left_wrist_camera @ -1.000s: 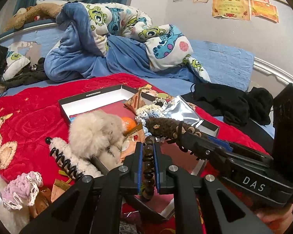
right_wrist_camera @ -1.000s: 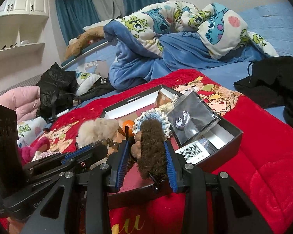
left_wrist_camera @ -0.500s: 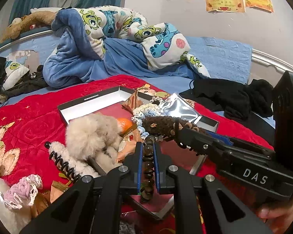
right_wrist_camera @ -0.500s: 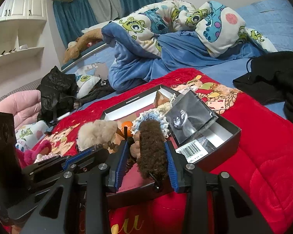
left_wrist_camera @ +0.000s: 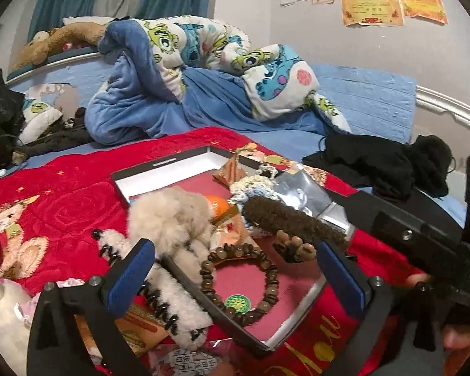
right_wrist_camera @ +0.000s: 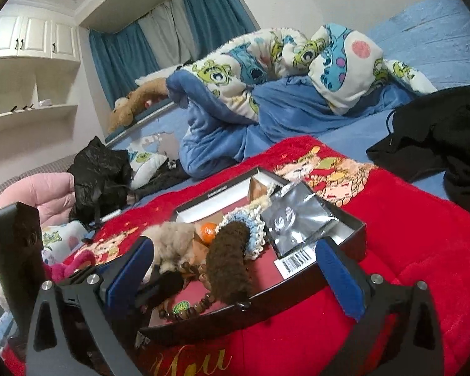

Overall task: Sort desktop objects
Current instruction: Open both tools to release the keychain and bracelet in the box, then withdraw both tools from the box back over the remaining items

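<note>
Both tools, the left tool (left_wrist_camera: pixel 235 269) and right tool (right_wrist_camera: pixel 235 266), are opening, gripping nothing; withdrawing carelessly could snag the bead bracelet (left_wrist_camera: pixel 239 280) or brown hair clip (right_wrist_camera: pixel 230 263) out of the box (right_wrist_camera: pixel 344 235).

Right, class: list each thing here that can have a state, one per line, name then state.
Left claw: jaws opening, wide apart, pads touching nothing.
Right claw: jaws opening, wide apart, pads touching nothing.
Black box: lid off, open, partly filled.
Bead bracelet: lying flat in the box, released.
Brown fuzzy hair clip: lying in the box, released.
Silver foil bag: in the box, propped at a tilt.
</note>
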The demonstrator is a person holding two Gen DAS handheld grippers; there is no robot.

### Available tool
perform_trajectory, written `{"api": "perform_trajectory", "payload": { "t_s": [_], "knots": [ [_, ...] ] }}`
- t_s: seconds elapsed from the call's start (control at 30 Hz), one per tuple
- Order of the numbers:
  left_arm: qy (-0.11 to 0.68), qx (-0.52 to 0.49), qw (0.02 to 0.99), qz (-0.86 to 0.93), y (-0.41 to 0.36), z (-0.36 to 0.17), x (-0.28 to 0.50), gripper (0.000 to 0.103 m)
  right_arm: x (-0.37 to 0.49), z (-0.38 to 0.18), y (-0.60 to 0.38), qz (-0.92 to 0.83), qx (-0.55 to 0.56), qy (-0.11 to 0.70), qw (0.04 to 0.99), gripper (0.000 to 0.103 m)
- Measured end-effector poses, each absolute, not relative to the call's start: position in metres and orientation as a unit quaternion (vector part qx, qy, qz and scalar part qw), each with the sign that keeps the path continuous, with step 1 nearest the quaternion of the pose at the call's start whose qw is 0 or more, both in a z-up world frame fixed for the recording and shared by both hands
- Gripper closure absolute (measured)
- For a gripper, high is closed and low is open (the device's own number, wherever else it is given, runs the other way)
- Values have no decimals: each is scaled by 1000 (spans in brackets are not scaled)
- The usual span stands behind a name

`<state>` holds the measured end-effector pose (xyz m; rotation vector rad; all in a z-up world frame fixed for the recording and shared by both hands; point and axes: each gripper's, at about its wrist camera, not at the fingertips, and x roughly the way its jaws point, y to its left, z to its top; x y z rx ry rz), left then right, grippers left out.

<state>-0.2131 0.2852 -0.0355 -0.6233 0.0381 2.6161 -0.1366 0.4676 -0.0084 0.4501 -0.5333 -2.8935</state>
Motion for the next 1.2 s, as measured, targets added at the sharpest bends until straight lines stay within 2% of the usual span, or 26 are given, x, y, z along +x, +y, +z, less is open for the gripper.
{"api": "perform_trajectory", "payload": {
  "t_s": [0.8, 1.03, 1.2],
  "knots": [
    [24, -247, 230, 941, 291, -40, -214, 0, -134, -12, 482, -966, 144, -208, 60, 0],
    [10, -239, 205, 949, 281, -40, -207, 0, -121, -13, 491, -964, 129, -228, 36, 0],
    [29, -262, 184, 947, 280, -45, -195, 0, -111, -20, 498, -956, 147, -255, 12, 0]
  ]
}}
